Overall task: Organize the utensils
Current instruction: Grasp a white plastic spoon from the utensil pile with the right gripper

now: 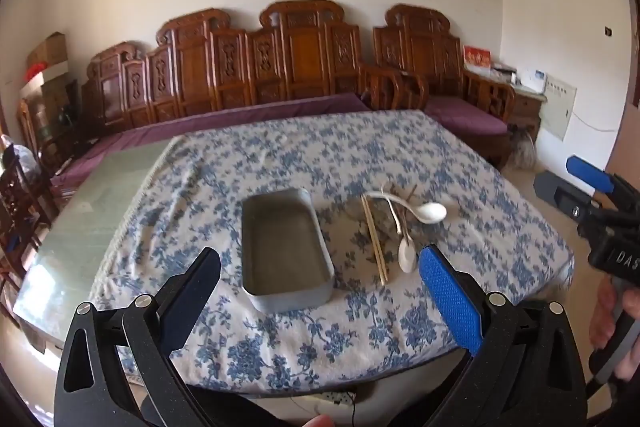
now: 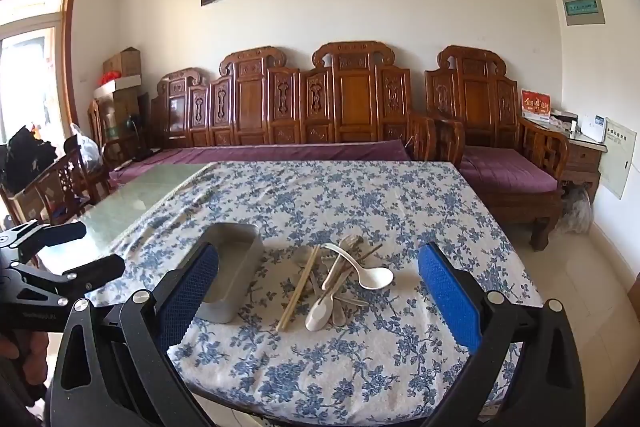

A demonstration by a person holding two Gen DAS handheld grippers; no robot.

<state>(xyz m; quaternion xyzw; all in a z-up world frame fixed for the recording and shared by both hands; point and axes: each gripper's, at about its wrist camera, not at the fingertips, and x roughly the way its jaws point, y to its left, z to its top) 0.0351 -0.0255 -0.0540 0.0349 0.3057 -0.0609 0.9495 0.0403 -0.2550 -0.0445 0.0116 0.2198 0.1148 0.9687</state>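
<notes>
A grey rectangular metal tin (image 1: 284, 251) lies open and empty on the floral tablecloth; it also shows in the right wrist view (image 2: 232, 267). To its right is a pile of utensils: wooden chopsticks (image 1: 374, 241) (image 2: 299, 287), two white spoons (image 1: 428, 213) (image 1: 407, 255) (image 2: 374, 277) (image 2: 320, 311) and some metal pieces (image 2: 348, 247). My left gripper (image 1: 320, 291) is open and empty, held above the near table edge in front of the tin. My right gripper (image 2: 318, 291) is open and empty, in front of the utensil pile.
The table (image 2: 360, 195) has a blue floral cloth; a bare glass part (image 2: 132, 203) lies at the left. A carved wooden sofa with purple cushions (image 2: 280, 151) stands behind it. Chairs (image 2: 60, 183) stand at the left. The right gripper's body shows at the left view's right edge (image 1: 608, 211).
</notes>
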